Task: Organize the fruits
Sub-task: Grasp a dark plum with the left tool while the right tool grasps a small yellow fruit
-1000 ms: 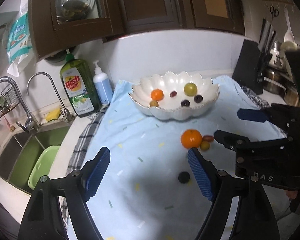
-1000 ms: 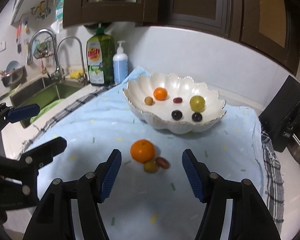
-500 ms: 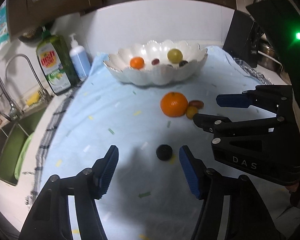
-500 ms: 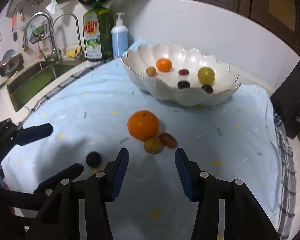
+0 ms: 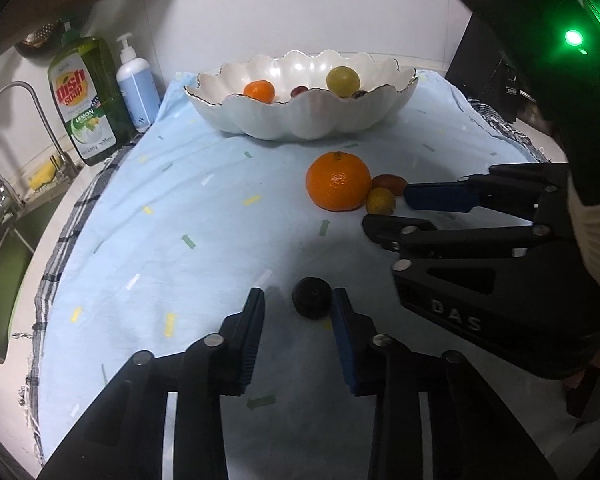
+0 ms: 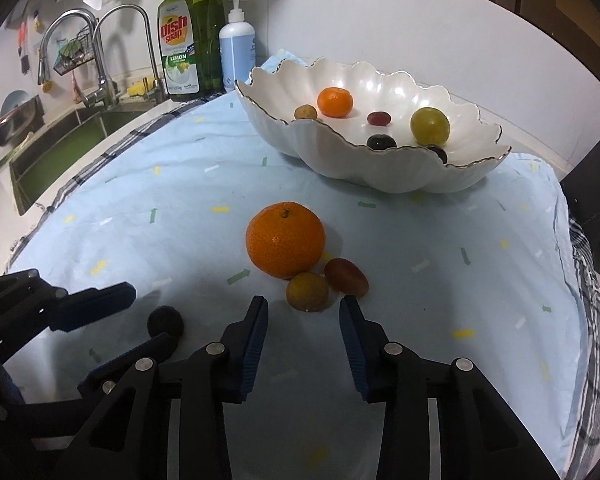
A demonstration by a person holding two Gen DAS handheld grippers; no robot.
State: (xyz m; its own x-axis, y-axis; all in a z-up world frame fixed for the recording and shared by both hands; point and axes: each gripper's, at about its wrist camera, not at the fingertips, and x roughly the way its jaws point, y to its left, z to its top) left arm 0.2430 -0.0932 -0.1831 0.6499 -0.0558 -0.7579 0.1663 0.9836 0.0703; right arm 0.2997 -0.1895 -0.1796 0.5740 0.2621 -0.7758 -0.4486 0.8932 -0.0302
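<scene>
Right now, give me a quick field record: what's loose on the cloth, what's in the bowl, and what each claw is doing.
surface: light blue cloth
loose fruit: large orange, small yellow-green fruit, small red fruit, small black fruit
bowl: holds a small orange, a green fruit and four smaller fruits
left claw: closing, black fruit between pads, right pad about touching it, left pad clear
right claw: closing, tips either side of the yellow-green fruit, not yet gripping
</scene>
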